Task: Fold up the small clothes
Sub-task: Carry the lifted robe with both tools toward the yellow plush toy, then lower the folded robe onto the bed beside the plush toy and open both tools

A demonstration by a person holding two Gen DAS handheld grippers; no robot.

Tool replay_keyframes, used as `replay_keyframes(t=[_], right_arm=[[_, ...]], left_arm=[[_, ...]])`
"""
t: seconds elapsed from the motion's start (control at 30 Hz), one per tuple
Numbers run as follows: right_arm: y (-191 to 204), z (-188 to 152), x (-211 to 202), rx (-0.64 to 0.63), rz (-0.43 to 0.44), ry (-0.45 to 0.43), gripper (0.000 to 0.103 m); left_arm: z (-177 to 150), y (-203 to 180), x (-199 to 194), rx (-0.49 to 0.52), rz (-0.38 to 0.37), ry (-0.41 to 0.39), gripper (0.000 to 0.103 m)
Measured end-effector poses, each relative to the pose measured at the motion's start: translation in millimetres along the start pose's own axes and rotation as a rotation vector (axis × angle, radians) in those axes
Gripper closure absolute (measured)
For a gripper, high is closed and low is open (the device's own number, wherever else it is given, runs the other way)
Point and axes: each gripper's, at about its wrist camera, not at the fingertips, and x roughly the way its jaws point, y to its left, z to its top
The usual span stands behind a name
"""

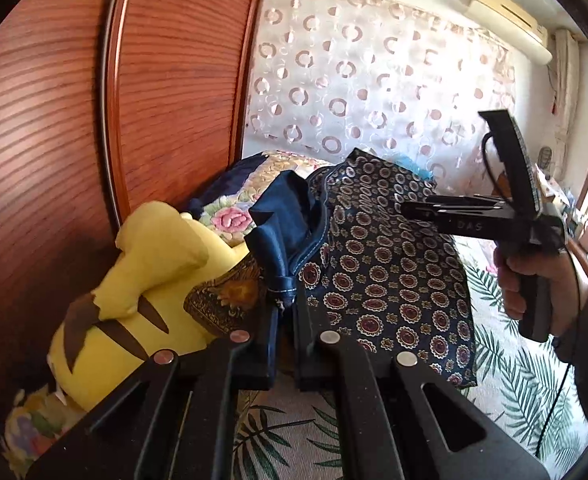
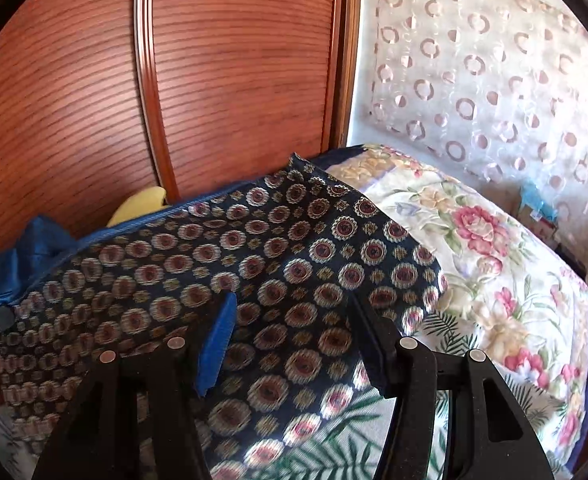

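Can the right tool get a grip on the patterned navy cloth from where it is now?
Probably yes: the right tool is open, with the navy medallion-patterned cloth already draped between its fingers and nothing in front of it.

- Bed [image 1: 506, 360]: sheet with a green palm-leaf print on white, fills the lower right of the left wrist view and the bottom centre of the right wrist view [image 2: 334, 440].
- Floral quilt [image 2: 486, 248]: cream with pink roses and a dark blue edge, bunched on the bed at right of the right wrist view; seen behind the cloth at centre of the left wrist view [image 1: 233, 208].
- Yellow plush toy [image 1: 133, 300]: brown stripes, lies on the bed at lower left against the wooden wardrobe [image 1: 53, 140].
- Brown-gold patterned cloth [image 1: 221, 300]: just beside the toy, touching it; underside hidden.
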Motion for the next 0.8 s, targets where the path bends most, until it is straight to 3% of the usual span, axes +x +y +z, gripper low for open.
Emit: replay_keyframes(t=[0.03,0.13,0.2,0.27,0.37,0.4,0.5,0.8], right_arm=[[2.7,-2.1,-7.3,0.007,0.005,-0.012,0.043],[10.6,-9.3,-26.8,0.024,0.022,-0.043,0.043],[14.4,-15.3,-38.8,0.039,0.029,-0.055,0.043],[19.3,-21.0,-50.9,0.045,0.027,-0.068,0.043],[28.1,-28.9,-66.2,0.043,0.016,-0.075,0.043],[30.3,-31.8,-70.6,0.045,0.016,-0.077,0.043],[35.0,-41.3,-84.1,0.051,0.012,-0.083,0.043],[54.1,-82.8,-141.6,0.103,-0.009,-0.111,0.043]], left_arm=[[0.7,-1.2,-2.8,0.010,0.002,-0.005,0.098],[2.1,-3.4,-9.6,0.035,0.020,-0.014,0.081],[2.8,-3.8,-15.4,0.046,0.024,-0.028,0.059],[3.8,-3.5,-21.0,0.048,0.012,-0.039,0.054],[4.8,-4.2,-31.3,0.053,0.005,-0.063,0.019],[4.9,-4.8,-35.2,0.057,-0.006,-0.075,0.016],[6.0,-10.5,-43.0,0.081,0.034,-0.078,0.015],[0.0,-33.0,-65.1,0.138,-0.010,-0.100,0.015]])
